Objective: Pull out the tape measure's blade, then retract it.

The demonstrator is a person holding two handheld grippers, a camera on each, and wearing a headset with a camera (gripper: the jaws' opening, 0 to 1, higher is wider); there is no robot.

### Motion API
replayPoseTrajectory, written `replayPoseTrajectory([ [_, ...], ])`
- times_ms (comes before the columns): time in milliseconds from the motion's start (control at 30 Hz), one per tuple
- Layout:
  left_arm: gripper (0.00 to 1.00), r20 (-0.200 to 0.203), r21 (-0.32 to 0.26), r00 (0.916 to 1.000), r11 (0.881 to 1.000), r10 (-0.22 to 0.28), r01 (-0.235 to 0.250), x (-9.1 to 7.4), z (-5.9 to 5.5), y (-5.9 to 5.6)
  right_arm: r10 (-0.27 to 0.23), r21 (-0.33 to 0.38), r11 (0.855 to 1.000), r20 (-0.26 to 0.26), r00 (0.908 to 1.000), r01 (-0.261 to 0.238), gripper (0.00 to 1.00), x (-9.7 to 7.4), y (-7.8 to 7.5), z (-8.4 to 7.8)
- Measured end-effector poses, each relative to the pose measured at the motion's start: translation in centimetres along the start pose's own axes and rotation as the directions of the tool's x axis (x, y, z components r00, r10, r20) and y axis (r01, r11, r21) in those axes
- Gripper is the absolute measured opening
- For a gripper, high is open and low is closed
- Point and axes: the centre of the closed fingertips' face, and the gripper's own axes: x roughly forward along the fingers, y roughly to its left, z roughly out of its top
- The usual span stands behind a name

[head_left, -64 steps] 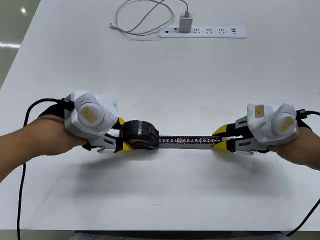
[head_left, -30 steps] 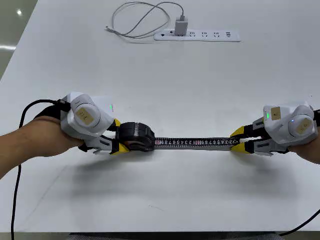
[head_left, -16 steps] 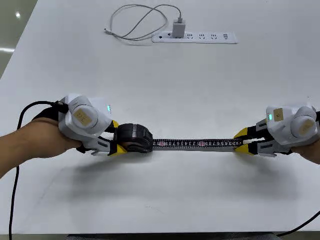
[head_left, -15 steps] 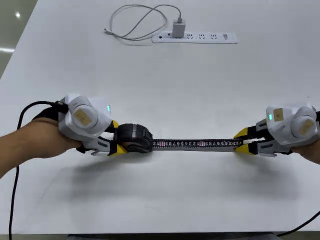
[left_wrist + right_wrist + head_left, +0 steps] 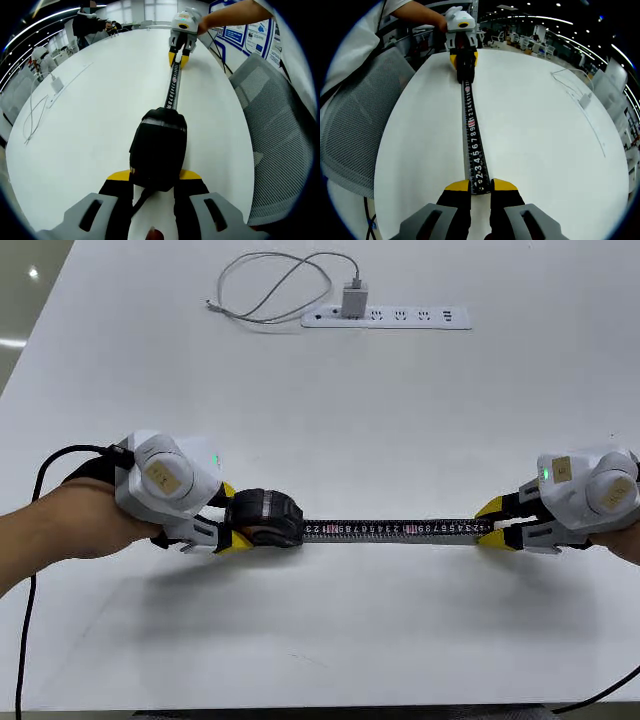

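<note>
The black tape measure case rests on the white table, with my left gripper shut on its rear; up close in the left gripper view the case sits between my yellow-tipped fingers. Its dark numbered blade stretches flat to the right along the table. My right gripper is shut on the blade's end. In the right gripper view the blade runs away from my right gripper to the far case. The other gripper holds the blade's far end.
A white power strip with a plugged charger and a looping cable lies at the table's back. A grey mesh chair stands along the table's near edge. Black cords trail from both hands.
My right gripper has moved further right with the blade's end, so more of the blade is drawn out. The left gripper and case have stayed nearly still.
</note>
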Motion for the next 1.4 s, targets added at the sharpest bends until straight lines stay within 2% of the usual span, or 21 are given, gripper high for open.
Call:
replayPoseTrajectory([
  [233, 0.26, -0.001, 0.007, 1.0, 1.0, 0.009, -0.009, 0.02, 0.02, 0.05, 0.002, -0.002, 1.0, -0.015, 0.9999, -0.002, 0.1, 0.14, -0.01, 0.03],
  [367, 0.27, 0.002, -0.001, 0.9999, 1.0, 0.013, -0.013, 0.02, 0.09, 0.02, 0.01, 0.022, 1.0, -0.022, 0.9997, -0.009, 0.11, 0.24, 0.01, 0.05],
  [400, 0.27, -0.002, -0.029, 0.9999, 1.0, 0.012, -0.013, 0.03, 0.18, 0.01, 0.013, 0.022, 1.0, -0.027, 0.9995, -0.012, 0.11, 0.26, -0.02, 0.06],
  [433, 0.27, -0.007, -0.032, 0.9998, 0.999, 0.016, -0.016, 0.07, 0.28, 0.04, 0.015, 0.018, 1.0, -0.033, 0.9994, -0.014, 0.11, 0.26, -0.02, 0.07],
  [500, 0.27, -0.016, -0.012, 0.9997, 1.0, 0.018, -0.018, 0.11, 0.17, 0.05, 0.02, 0.002, 1.0, -0.044, 0.9988, -0.02, 0.11, 0.28, 0.01, 0.06],
  [767, 0.27, -0.017, -0.033, 0.9996, 0.999, 0.021, -0.021, 0.02, 0.18, 0.01, 0.025, -0.006, 1.0, -0.079, 0.9966, -0.026, 0.12, 0.34, 0.02, 0.13],
  [1400, 0.29, -0.019, -0.033, 0.9989, 0.998, 0.043, -0.044, -0.02, 0.23, 0.08, 0.018, -0.006, 1.0, -0.093, 0.9955, -0.019, 0.12, 0.21, 0.06, 0.07],
])
